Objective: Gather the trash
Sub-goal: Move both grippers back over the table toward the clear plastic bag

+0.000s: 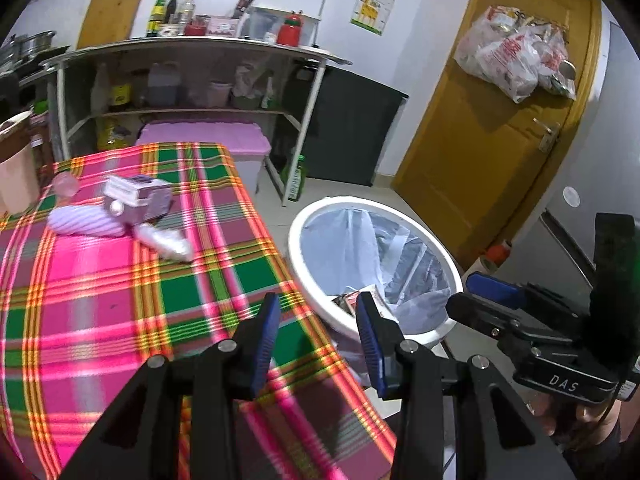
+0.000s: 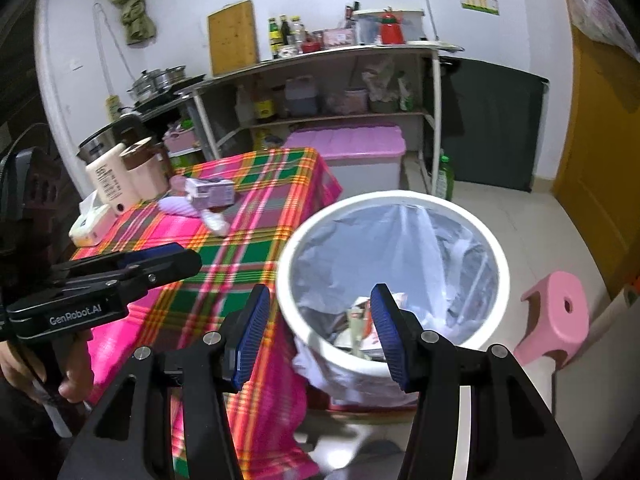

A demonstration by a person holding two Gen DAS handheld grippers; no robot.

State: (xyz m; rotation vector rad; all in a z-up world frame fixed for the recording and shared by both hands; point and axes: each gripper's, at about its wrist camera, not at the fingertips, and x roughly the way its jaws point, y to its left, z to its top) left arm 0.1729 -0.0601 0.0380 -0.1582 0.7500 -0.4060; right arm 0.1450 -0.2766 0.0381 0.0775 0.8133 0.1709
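A white bin (image 1: 304,216) (image 2: 400,198) with a clear liner stands on the floor beside the table's plaid cloth (image 1: 120,300). Packets and paper scraps (image 2: 360,320) lie at its bottom. On the cloth's far part lie a purple box (image 1: 136,196) (image 2: 212,192), a striped purple wrapper (image 1: 86,222) and a crumpled silvery wrapper (image 1: 166,242). My left gripper (image 1: 319,300) (image 2: 188,254) hangs open and empty over the table edge next to the bin. My right gripper (image 2: 320,292) (image 1: 460,294) is open and empty above the bin's near rim.
A pink stool (image 2: 556,320) stands right of the bin. Behind are a pink-lidded storage box (image 2: 352,144), a metal shelf rack with bottles (image 1: 192,44) and a green bottle (image 2: 444,178) on the floor. A tissue box (image 2: 90,224) and cream bottle (image 2: 108,180) sit at the table's left. A yellow door (image 1: 480,140) is at right.
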